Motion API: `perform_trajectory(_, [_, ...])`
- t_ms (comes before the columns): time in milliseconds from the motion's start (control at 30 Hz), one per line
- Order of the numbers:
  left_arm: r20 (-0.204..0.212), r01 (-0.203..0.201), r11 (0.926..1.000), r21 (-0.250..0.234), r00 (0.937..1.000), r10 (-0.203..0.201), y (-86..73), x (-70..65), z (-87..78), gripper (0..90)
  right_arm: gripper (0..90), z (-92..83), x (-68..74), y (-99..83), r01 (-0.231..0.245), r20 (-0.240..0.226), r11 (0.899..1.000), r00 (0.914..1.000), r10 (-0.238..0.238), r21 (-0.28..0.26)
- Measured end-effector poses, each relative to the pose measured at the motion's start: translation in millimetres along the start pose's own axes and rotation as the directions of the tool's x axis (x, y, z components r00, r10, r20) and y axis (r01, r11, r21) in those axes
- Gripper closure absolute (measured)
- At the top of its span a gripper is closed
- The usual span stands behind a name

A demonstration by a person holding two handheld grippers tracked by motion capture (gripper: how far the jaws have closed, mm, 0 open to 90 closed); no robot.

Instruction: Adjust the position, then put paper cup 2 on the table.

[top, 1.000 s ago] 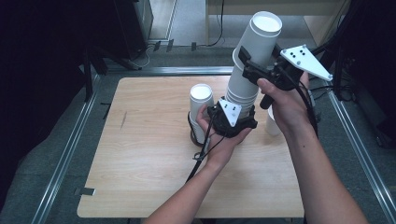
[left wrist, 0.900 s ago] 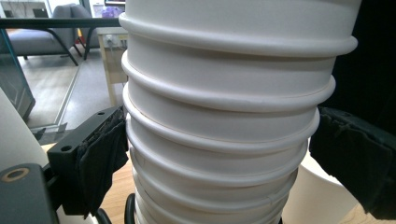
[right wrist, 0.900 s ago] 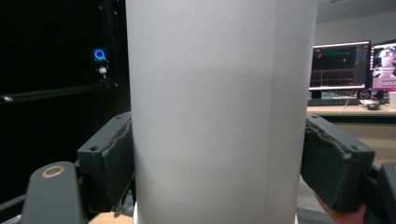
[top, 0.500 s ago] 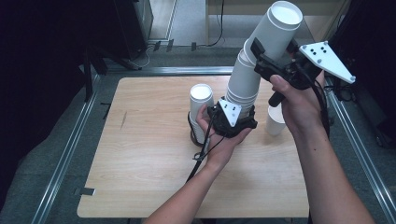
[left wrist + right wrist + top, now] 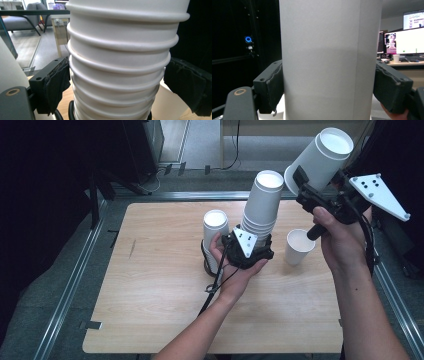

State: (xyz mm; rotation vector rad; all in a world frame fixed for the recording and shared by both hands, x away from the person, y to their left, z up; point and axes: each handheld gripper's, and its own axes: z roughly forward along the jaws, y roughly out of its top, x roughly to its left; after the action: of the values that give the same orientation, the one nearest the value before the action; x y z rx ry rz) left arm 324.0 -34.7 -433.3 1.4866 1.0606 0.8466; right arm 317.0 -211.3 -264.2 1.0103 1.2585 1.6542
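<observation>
A tall stack of white paper cups [image 5: 262,205] rises tilted from my left gripper [image 5: 255,236] at the middle of the wooden table [image 5: 150,270]. In the left gripper view the ribbed stack [image 5: 120,62] sits between the black pads [image 5: 56,82], which touch its sides. These jaws have just been closing on the stack. My right gripper [image 5: 320,177] is raised at the upper right, shut on a single white cup [image 5: 325,150] that hangs clear of the stack with its mouth up. That cup's wall [image 5: 327,57] is squeezed between both pads [image 5: 270,87].
One loose white cup [image 5: 299,247] stands on the table between the two hands. Another upright white cup [image 5: 216,225] stands just left of the left hand. A black cable [image 5: 215,285] trails from the left gripper. Metal rails [image 5: 70,285] border the table.
The right gripper has drawn the top cup off the stack and carried it up and to the right, so it now hangs apart. The left hand and stack have stayed put.
</observation>
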Motion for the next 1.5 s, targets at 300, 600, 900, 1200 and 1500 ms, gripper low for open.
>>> perform_trajectory(300, [0.026, 0.006, 0.9999, -0.011, 0.9996, -0.006, -2.3, 2.2, -6.4, 7.1, 18.6, -15.1, -13.2, -19.8, 0.016, 0.028, 1.0, 0.9995, -0.016, 0.025])
perform_trajectory(600, [0.117, 0.005, 0.9999, 0.01, 0.9932, -0.006, -4.4, 4.6, -21.4, 0.6, 18.6, -30.2, -18.4, -44.4, 0.042, 0.054, 0.998, 0.9976, -0.044, 0.039])
perform_trajectory(900, [0.208, 0.02, 0.9991, 0.037, 0.9778, -0.027, -4.8, 14.6, -42.3, 0.5, 18.5, -44.7, -20.3, -64.9, 0.075, 0.07, 0.996, 0.9944, -0.078, 0.053])
perform_trajectory(1200, [0.237, 0.02, 0.9976, 0.067, 0.9708, -0.036, -10.0, 23.3, -58.4, 0.6, 18.4, -57.0, -20.6, -85.9, 0.096, 0.083, 0.993, 0.9913, -0.103, 0.075])
perform_trajectory(1500, [0.211, 0.021, 0.9936, 0.111, 0.9764, -0.045, -19.8, 38.2, -65.9, 0.6, 18.4, -62.4, -16.2, -99.3, 0.112, 0.077, 0.99, 0.9899, -0.119, 0.087])
